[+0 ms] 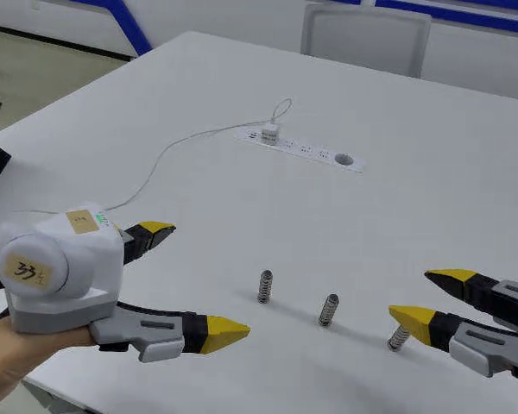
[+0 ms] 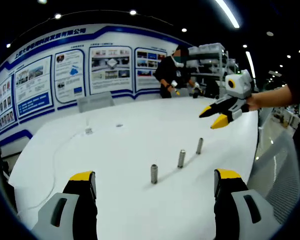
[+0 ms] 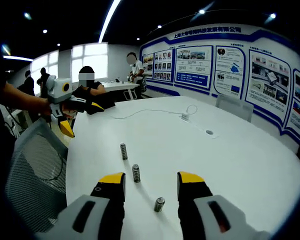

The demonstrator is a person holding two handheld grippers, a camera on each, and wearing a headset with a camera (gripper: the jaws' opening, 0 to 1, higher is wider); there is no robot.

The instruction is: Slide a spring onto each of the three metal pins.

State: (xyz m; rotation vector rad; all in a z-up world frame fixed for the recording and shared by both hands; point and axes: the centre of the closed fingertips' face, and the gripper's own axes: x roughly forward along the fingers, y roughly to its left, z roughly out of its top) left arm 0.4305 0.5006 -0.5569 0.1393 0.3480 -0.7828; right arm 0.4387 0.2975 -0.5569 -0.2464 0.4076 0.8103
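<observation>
Your left gripper [image 1: 190, 280] hangs over the near edge of the white surface [image 1: 432, 155], jaws spread wide and holding nothing, with your hand [image 1: 17, 358] wrapped around its body from behind. Ahead of its yellow tips, a row of three metal pins runs across toward your right gripper [image 1: 432, 297].

The first pin [image 1: 265, 297] stands upright just beyond the left gripper, with a spring [image 1: 265, 283] coiled around it. In the left gripper view it lines up between that gripper's two jaws. The middle pin [image 1: 329, 310] stands between the two grippers, and coils show on it too.

The third pin [image 1: 398, 337] also shows coils and sits just beside the lower tip of the right gripper, looking tilted in the head view. You cannot tell from that view whether the tip and the pin touch. In the right gripper view this pin sits between the jaws, close in front of the tips. The right gripper is spread as well, pinching nothing.

Well beyond both grippers, a white power strip [image 1: 302, 148] lies flat on the surface. A thin cable [image 1: 168, 151] trails from it back toward the left gripper's side. A grey chair [image 1: 363, 39] stands past the far edge.
</observation>
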